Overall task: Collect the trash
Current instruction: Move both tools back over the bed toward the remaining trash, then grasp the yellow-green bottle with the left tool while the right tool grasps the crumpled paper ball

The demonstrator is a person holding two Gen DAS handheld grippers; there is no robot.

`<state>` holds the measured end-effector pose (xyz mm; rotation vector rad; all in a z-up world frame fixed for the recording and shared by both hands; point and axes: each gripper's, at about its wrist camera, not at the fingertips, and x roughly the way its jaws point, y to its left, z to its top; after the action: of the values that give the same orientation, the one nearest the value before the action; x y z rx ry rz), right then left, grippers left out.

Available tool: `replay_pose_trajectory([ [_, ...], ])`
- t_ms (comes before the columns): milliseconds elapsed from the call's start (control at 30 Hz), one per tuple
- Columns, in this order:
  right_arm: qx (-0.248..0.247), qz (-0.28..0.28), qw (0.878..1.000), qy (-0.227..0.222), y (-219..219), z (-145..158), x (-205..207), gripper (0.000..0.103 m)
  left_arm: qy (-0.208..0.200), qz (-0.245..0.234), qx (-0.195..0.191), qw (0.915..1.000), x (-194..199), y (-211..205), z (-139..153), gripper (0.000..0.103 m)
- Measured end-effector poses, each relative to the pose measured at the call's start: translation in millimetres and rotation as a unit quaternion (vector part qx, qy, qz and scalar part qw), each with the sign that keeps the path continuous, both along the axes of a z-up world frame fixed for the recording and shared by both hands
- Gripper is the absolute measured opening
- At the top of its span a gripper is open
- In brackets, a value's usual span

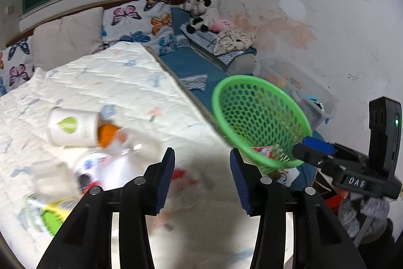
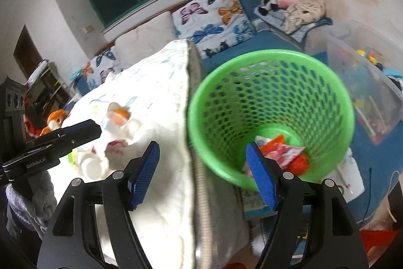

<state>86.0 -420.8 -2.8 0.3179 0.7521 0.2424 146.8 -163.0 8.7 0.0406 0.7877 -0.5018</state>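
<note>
A green mesh basket (image 1: 259, 117) stands beside the bed's right edge; in the right wrist view the basket (image 2: 272, 115) holds red and white wrappers (image 2: 284, 153). On the white quilt (image 1: 113, 82) lie a white paper cup (image 1: 71, 127) on its side, an orange-capped clear bottle (image 1: 126, 140), blurred wrappers (image 1: 90, 168) and a green-yellow packet (image 1: 47, 216). My left gripper (image 1: 202, 168) is open and empty above the quilt. My right gripper (image 2: 202, 168) is open and empty over the bed edge, its right finger in front of the basket. The right gripper also shows in the left wrist view (image 1: 309, 150).
Butterfly pillows (image 1: 141, 22) and a beige pillow (image 1: 68, 37) lie at the bed head. Plush toys (image 1: 201, 11) sit on a blue bench by the wall. A clear storage bin (image 2: 365, 82) of toys stands right of the basket. Clutter covers the floor below it.
</note>
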Motion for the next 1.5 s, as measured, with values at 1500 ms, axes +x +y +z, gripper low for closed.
replay_pose_trajectory([
  [1500,-0.033,0.117,0.99,0.071,147.6,-30.6,51.7,0.062,-0.11,-0.277,0.302,0.9058,-44.4,88.6,-36.6,0.059],
])
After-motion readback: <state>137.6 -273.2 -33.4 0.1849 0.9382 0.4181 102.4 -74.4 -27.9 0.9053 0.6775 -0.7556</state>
